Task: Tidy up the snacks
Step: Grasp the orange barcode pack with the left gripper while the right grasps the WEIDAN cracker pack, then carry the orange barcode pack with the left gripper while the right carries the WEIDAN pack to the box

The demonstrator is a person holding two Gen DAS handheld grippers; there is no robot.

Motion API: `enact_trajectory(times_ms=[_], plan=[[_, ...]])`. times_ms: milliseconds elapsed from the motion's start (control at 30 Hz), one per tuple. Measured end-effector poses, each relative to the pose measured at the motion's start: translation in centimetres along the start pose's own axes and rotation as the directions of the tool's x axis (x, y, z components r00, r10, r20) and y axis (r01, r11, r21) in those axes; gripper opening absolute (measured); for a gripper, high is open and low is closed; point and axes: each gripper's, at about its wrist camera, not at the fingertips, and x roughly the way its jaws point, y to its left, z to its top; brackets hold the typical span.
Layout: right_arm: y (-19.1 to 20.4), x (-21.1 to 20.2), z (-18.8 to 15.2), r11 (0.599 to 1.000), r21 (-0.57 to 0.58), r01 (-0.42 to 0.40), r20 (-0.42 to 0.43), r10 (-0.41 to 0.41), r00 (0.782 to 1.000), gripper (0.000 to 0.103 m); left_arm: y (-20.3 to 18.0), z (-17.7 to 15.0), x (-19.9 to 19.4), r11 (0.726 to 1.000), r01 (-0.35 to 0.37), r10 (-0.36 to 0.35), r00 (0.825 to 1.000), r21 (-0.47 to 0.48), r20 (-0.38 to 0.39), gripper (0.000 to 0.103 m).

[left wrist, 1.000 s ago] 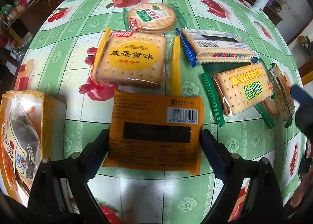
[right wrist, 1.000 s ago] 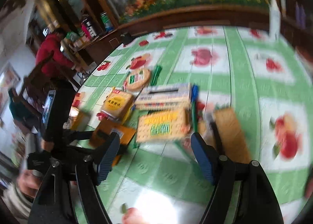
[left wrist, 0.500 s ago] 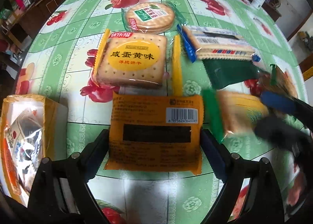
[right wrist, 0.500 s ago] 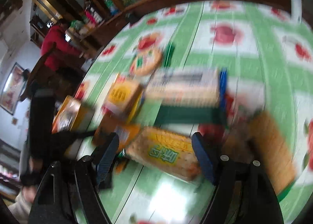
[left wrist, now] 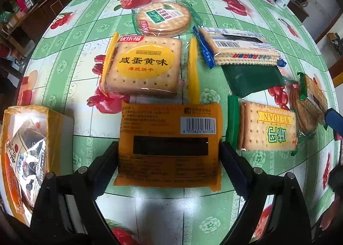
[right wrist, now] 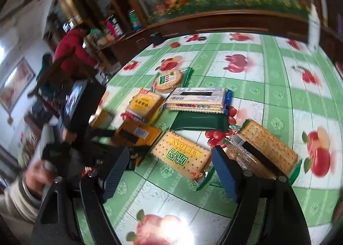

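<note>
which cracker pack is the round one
The round pack at the far end of the group, clear wrap with a green and white label. Every other pack on the table is square or rectangular.

Glossy plastic snack wrappers [left wrist: 169,144], shiny wipe-clean tablecloth [left wrist: 90,37] (vinyl, seemingly), dark polished wood sideboard [right wrist: 235,22]

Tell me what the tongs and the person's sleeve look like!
Each pair of tongs, the left tongs and the right tongs, has a black frame with silver bolts. The two fingers are long, flat and dark blue with ridged faces. The sleeve is pale beige, with a ribbed cuff.
</note>
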Motion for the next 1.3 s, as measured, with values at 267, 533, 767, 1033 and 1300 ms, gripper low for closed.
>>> enact_trajectory(times_ms=[267,533,767,1033,1300], plan=[[2.7,2.7,-0.7,0.936,-0.352,0.015,-0.076,-0.045,0.996,0.079,1.4,1.4,0.1,0.996,0.049,-0.051,0.998,-0.073,-0.021,0.092],[1.8,6.4,-0.5,0.902,-0.432,0.008,-0.18,-0.095,0.979,0.079,2.3,1.7,0.1,0.99,0.083,-0.087,0.996,-0.112,-0.027,0.092],[2.7,6.9,-2.1,0.905,-0.426,0.013,-0.203,-0.109,0.973,0.048,2.4,1.5,-0.1,0.987,0.1,-0.105,0.994,-0.123,-0.039,0.092],[2.7,3.7,-5.4,0.946,-0.319,0.063,-0.198,-0.131,0.971,0.048,-0.6,0.8,0.5,1.0,0.003,-0.003,1.0,-0.012,-0.016,0.092],[2.5,2.3,-6.6,0.969,-0.228,0.095,-0.148,-0.131,0.98,0.048,-0.8,-0.9,-0.4,1.0,0.001,-0.001,0.998,0.006,0.064,0.075]])
